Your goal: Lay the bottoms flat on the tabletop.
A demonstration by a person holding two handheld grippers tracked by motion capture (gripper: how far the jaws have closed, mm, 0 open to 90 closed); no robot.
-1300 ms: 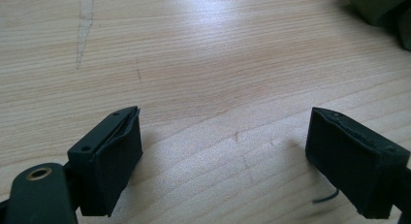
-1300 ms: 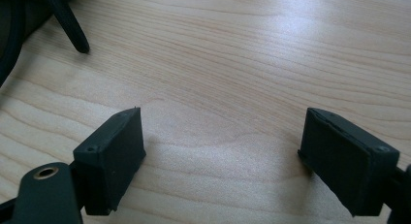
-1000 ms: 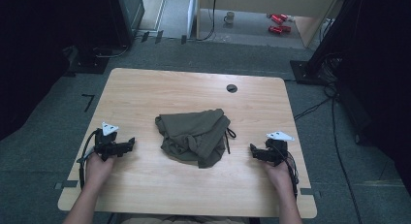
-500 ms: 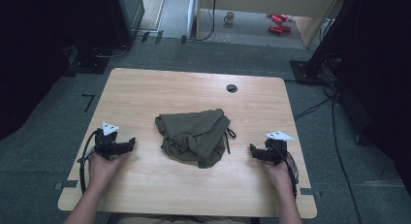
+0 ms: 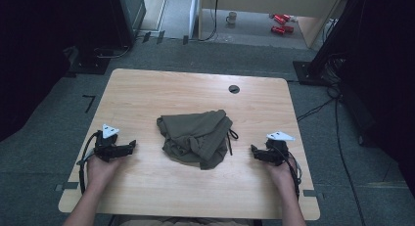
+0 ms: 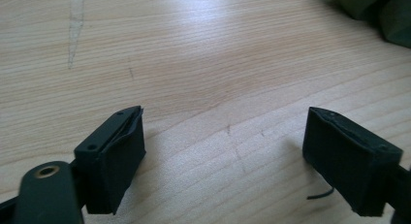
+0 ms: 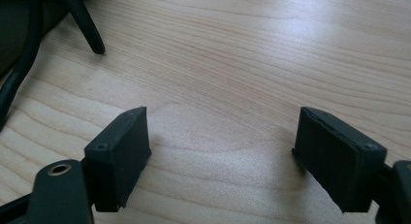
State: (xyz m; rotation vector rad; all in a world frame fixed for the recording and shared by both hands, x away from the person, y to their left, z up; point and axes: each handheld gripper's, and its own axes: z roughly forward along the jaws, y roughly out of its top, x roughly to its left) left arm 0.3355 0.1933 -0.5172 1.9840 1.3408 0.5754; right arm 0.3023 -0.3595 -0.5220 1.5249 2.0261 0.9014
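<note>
A crumpled olive-green garment [image 5: 198,136] with a dark drawstring lies in the middle of the wooden table [image 5: 166,91]. My left gripper [image 5: 128,147] rests on the table to its left, jaws wide open with bare wood between them; a corner of the garment [image 6: 383,10] shows at the top right of the left gripper view. My right gripper [image 5: 254,152] rests to the garment's right, also open and holding nothing. In the right gripper view the drawstring [image 7: 83,21] and dark cloth [image 7: 17,25] lie at the top left, ahead of the open right gripper [image 7: 220,136].
A round cable hole [image 5: 234,89] sits near the table's far edge. Grey carpet surrounds the table. Red cans [image 5: 280,23] and a cup [image 5: 231,18] lie on the floor far behind. Black stands and cables [image 5: 323,64] are at the right.
</note>
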